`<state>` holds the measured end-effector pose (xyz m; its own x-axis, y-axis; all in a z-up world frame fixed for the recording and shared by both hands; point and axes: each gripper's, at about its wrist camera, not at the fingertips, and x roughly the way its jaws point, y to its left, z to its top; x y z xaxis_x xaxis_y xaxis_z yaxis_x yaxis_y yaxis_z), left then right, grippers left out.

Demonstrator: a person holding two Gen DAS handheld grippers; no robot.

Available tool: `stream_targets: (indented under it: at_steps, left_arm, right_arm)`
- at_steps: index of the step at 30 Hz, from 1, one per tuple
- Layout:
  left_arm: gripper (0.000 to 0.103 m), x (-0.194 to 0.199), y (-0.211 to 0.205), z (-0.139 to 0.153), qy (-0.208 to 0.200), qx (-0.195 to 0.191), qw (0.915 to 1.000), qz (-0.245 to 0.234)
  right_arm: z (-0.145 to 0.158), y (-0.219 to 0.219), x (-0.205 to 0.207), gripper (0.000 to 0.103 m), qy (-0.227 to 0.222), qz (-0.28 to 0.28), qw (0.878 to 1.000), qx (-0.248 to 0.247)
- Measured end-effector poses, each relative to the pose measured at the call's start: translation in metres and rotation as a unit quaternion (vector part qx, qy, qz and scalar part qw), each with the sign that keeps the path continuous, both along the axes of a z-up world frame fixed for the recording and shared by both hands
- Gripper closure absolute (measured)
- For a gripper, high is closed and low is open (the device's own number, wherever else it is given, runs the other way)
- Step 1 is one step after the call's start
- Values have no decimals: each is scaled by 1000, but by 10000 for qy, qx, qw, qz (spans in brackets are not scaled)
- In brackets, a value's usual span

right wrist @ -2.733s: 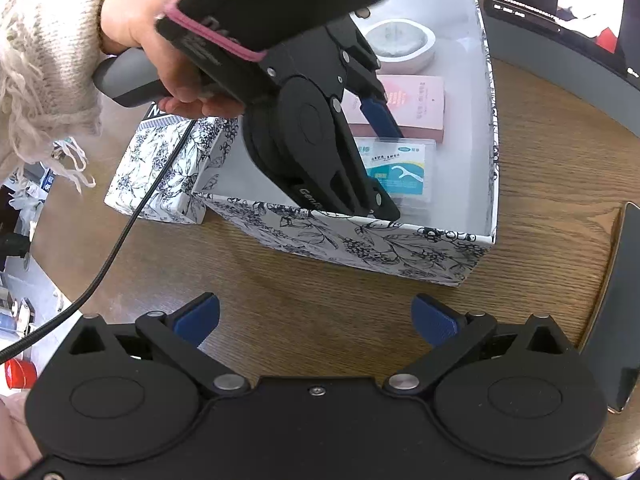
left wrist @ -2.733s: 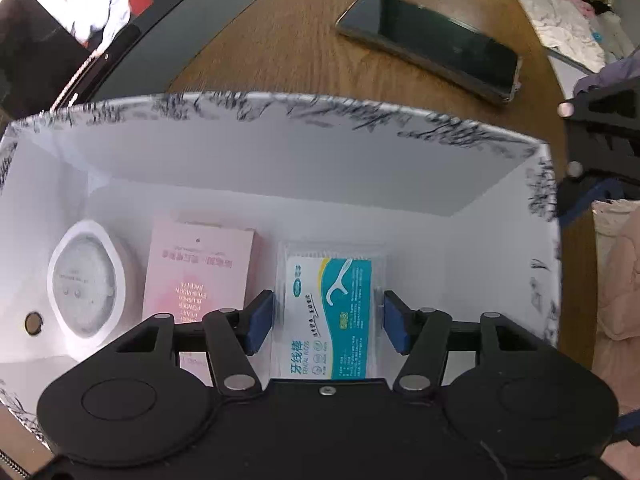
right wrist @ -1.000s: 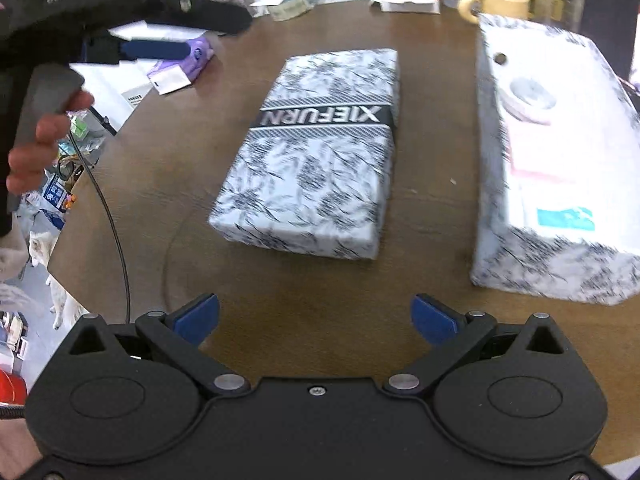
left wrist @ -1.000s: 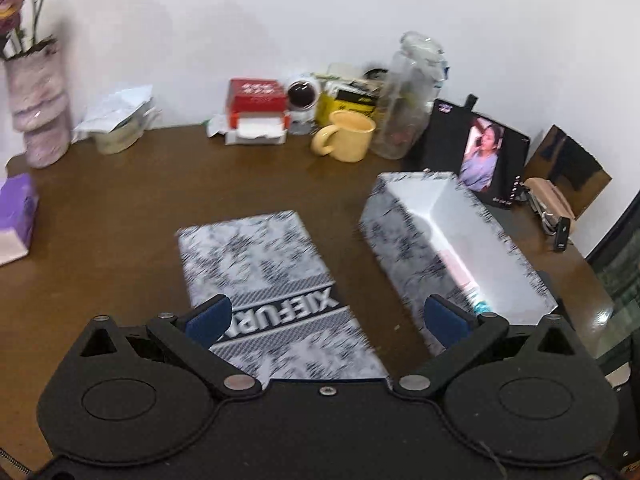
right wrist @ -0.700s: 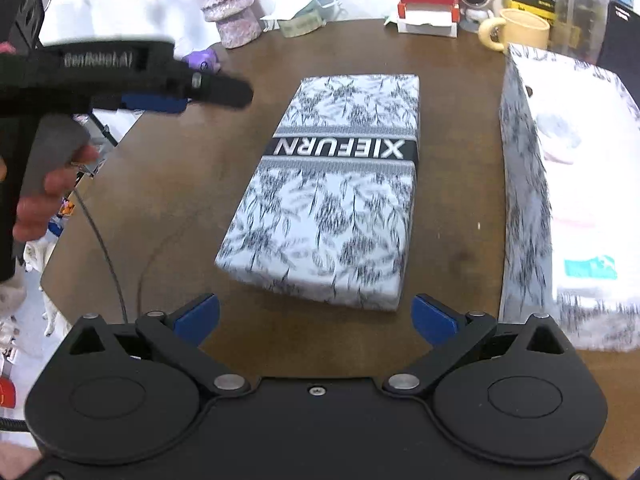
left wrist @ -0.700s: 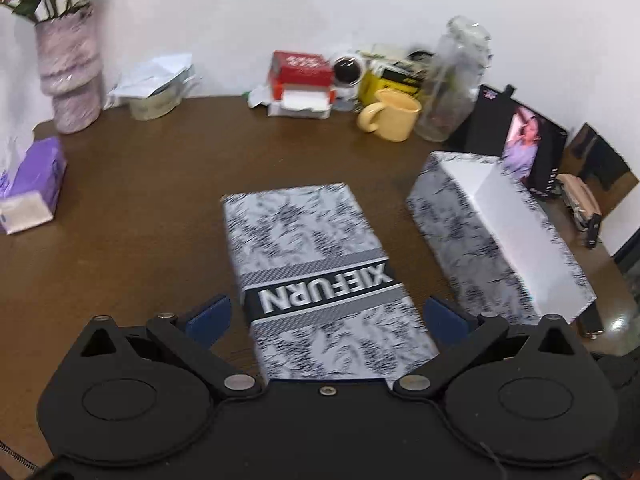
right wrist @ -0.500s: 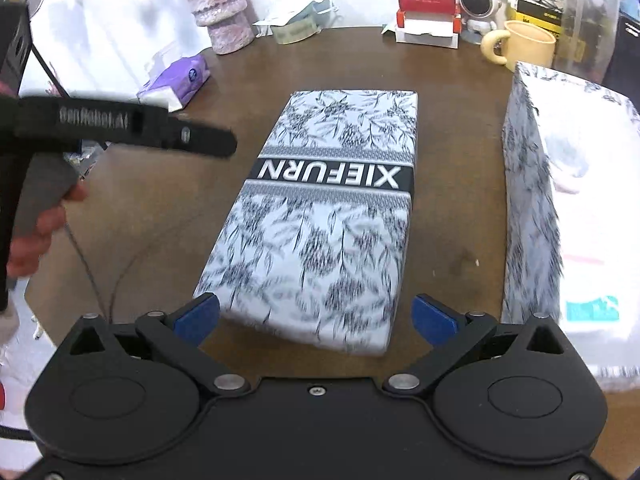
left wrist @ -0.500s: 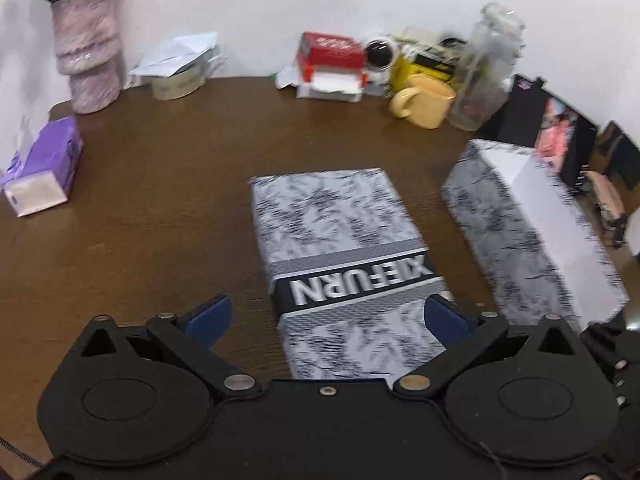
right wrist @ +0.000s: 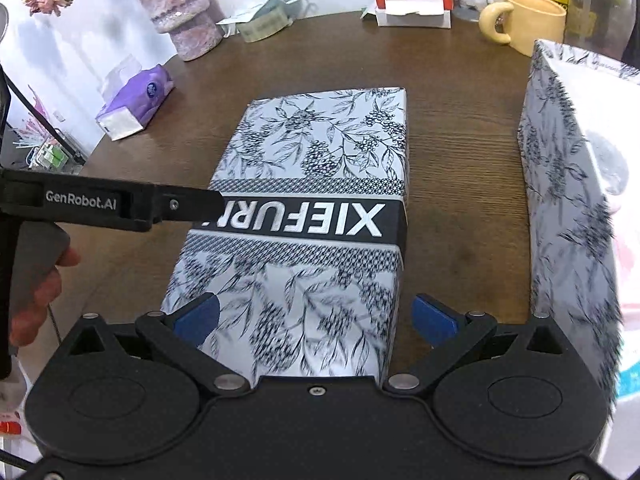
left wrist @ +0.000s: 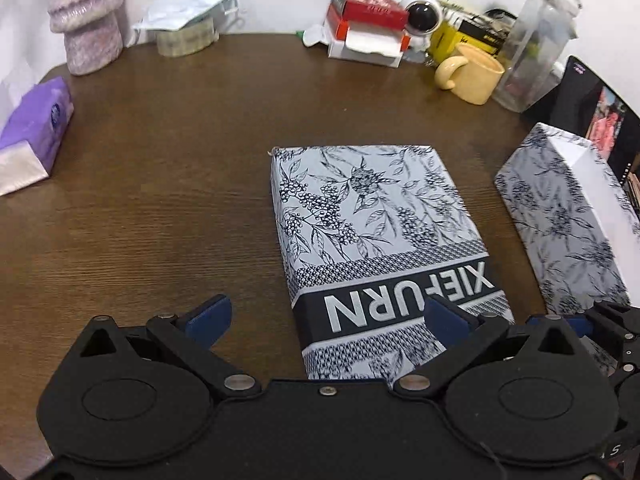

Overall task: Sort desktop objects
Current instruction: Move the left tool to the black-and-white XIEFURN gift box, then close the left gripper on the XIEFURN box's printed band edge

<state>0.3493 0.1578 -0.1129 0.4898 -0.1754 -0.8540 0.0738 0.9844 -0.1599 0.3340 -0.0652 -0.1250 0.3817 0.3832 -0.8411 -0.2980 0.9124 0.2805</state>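
Observation:
A flat floral box lid (left wrist: 368, 208) (right wrist: 320, 140) with a black XIEFURN band lies on the wooden table. To its right stands the matching open box (left wrist: 560, 220) (right wrist: 568, 200); blurred white, pink and teal items show inside. My left gripper (left wrist: 326, 314) is open over the lid's left edge, one finger above the lid and one above bare table. In the right wrist view, the left gripper (right wrist: 120, 204) reaches in from the left, tip over the band. My right gripper (right wrist: 316, 316) is open with the lid's near end between its fingers.
A purple tissue pack (left wrist: 32, 132) and a vase (left wrist: 88, 20) are at the left. Along the back wall sit a tape roll (left wrist: 186, 38), a red box (left wrist: 368, 12), a yellow mug (left wrist: 472, 76) and a glass jar (left wrist: 536, 40). A screen (left wrist: 600, 120) stands behind the open box.
Both grippers left the open box, swung to the lid and came closer and lower over it. The lid and the open box stayed where they were.

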Motion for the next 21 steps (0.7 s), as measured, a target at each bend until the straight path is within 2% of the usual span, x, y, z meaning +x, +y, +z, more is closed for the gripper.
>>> stream_targets:
  at_steps: [9, 19, 21]
  left_arm:
    - [0, 21, -3, -28, 363, -289, 9988, 122]
    - [0, 23, -6, -41, 513, -732, 9953, 377]
    - [0, 21, -9, -41, 443, -747, 9954, 393]
  right_arm:
    - [-25, -7, 22, 0, 146, -329, 9992, 170]
    - [-30, -8, 31, 0, 47, -168, 9992, 370]
    - [-30, -7, 31, 0, 20, -134, 9992, 387]
